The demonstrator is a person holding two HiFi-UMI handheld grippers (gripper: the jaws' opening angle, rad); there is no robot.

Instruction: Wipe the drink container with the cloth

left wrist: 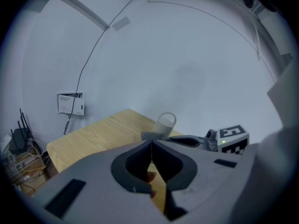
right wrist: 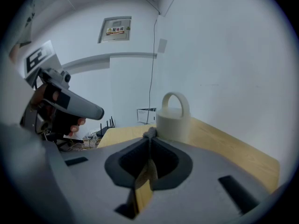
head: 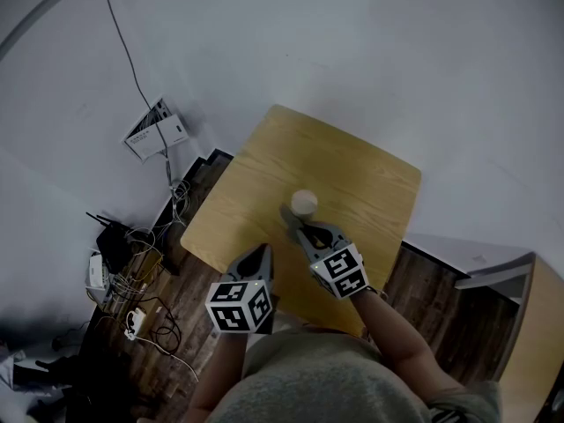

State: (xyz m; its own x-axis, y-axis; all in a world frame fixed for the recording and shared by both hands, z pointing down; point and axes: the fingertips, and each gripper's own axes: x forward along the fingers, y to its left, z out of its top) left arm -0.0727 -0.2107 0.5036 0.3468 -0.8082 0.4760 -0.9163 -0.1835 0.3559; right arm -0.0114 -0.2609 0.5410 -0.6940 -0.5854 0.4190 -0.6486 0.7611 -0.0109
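A small off-white drink container with a looped carrying handle [head: 303,203] [left wrist: 164,123] [right wrist: 174,120] stands upright on the light wooden square table [head: 352,170] [left wrist: 93,136] [right wrist: 233,148], roughly at its middle. A small crumpled grey cloth [head: 289,215] [left wrist: 149,135] [right wrist: 149,133] lies against the container's base, on the person's side of it.

The right gripper [head: 298,227] [right wrist: 149,139] reaches in low over the tabletop. Its jaws are pressed together, and the cloth sits right at their tips; they appear to pinch a fold of it, though the bunched fabric hides the exact contact. The cloth in turn touches the container's lower wall.

The left gripper [head: 263,252] [left wrist: 152,143] hangs over the near edge of the table, just beside the right one and a little further back from the container. Its jaws are closed against each other with nothing between them (only a fingertip of the hand below shows through the gap behind them).

Off the table's left side, a tangle of black and white cables [head: 145,276] lies on the dark wooden floor.
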